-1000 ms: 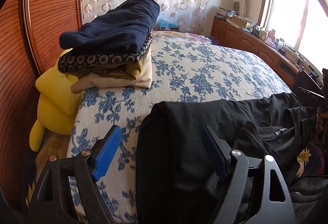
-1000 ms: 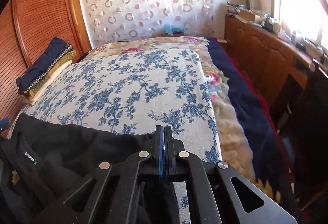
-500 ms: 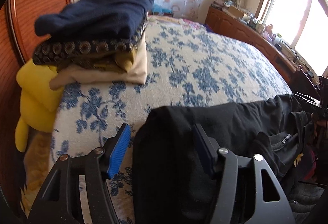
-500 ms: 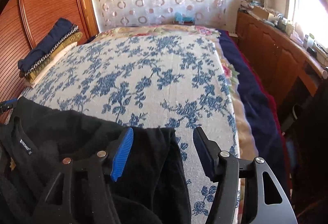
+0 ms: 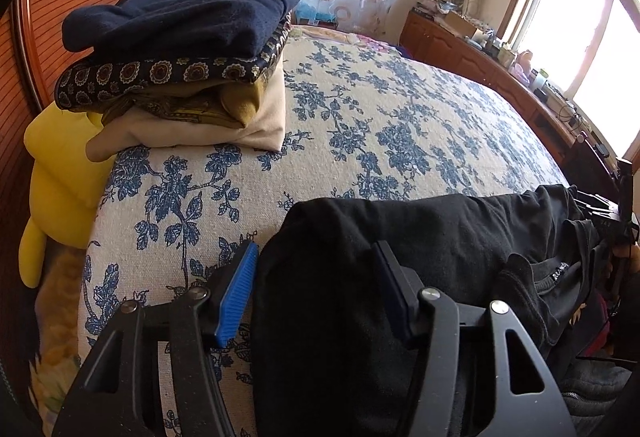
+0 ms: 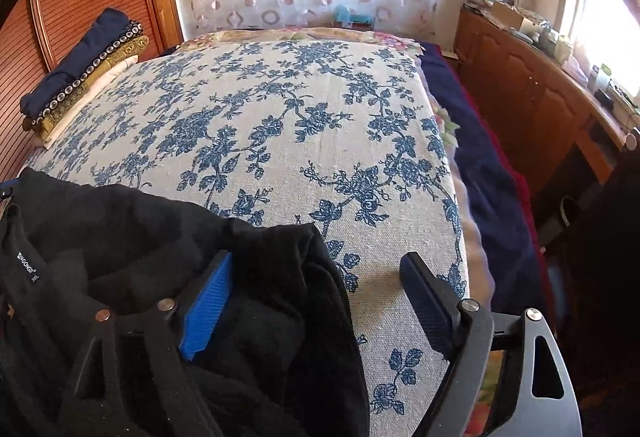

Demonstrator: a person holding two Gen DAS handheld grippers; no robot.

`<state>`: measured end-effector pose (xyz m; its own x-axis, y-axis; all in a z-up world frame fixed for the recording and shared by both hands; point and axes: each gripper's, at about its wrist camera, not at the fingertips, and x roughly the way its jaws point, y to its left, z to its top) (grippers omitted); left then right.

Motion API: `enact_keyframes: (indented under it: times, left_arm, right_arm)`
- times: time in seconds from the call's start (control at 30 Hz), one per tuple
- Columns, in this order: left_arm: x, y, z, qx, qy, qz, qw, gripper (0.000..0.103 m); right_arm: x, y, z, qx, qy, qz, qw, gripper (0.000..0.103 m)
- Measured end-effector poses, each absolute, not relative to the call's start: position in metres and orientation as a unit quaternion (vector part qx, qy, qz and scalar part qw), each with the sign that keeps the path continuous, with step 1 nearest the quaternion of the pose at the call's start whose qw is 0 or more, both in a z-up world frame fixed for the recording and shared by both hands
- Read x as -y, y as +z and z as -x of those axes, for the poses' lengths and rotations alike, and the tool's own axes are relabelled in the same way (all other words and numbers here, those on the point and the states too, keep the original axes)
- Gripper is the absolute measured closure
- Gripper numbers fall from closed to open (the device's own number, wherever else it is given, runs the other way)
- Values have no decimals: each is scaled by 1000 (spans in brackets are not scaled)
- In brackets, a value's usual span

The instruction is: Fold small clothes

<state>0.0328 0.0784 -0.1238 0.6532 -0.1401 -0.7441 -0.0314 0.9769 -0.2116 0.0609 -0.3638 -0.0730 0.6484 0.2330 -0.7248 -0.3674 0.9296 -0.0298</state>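
Left wrist view: the left gripper straddles one end of the black garment, which lies across the near edge of the bed. Its jaws have just been closing, yet the blue pad sits at the cloth's edge without visibly pressing, so the garment is between the jaws, not clamped. A neck label shows white lettering, too small here to read. At the bed's far left corner sits a stack of folded clothes — navy on top, a patterned band, olive, cream below. A yellow cushion is wedged just beside it.

Right wrist view: the right gripper has just been opening and stands wide; the garment's other end lies loose between its jaws, released. The blue pad is partly sunk in folds. The label reads roughly "GONGZ" — a size tag under it looks like "3XL". The stack lies far off at the left.
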Motion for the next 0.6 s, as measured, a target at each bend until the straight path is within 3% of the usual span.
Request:
enact_keyframes:
  times: [0.27, 0.3, 0.33, 0.37, 0.47, 0.6]
  left_arm:
    - [-79, -122, -32, -415, -28, 100, 904, 44]
    - [-79, -122, -32, -413, -27, 103, 905, 46]
    - [-79, -122, -31, -411, -29, 107, 905, 61]
    - [-80, -122, -31, -411, -31, 111, 905, 65]
    - [-80, -122, -31, -408, -35, 116, 905, 72]
    - [-80, -122, -33, -411, -39, 117, 903, 73]
  right_arm:
    - [363, -74, -59, -390, 148, 79, 906, 16]
    - [364, -74, -58, -388, 148, 79, 906, 16]
    - [365, -74, -57, -386, 148, 80, 907, 16]
    - [366, -75, -56, -386, 149, 79, 907, 16]
    - [369, -75, -56, -386, 157, 80, 905, 16]
    - [369, -74, -62, -395, 175, 93, 897, 16]
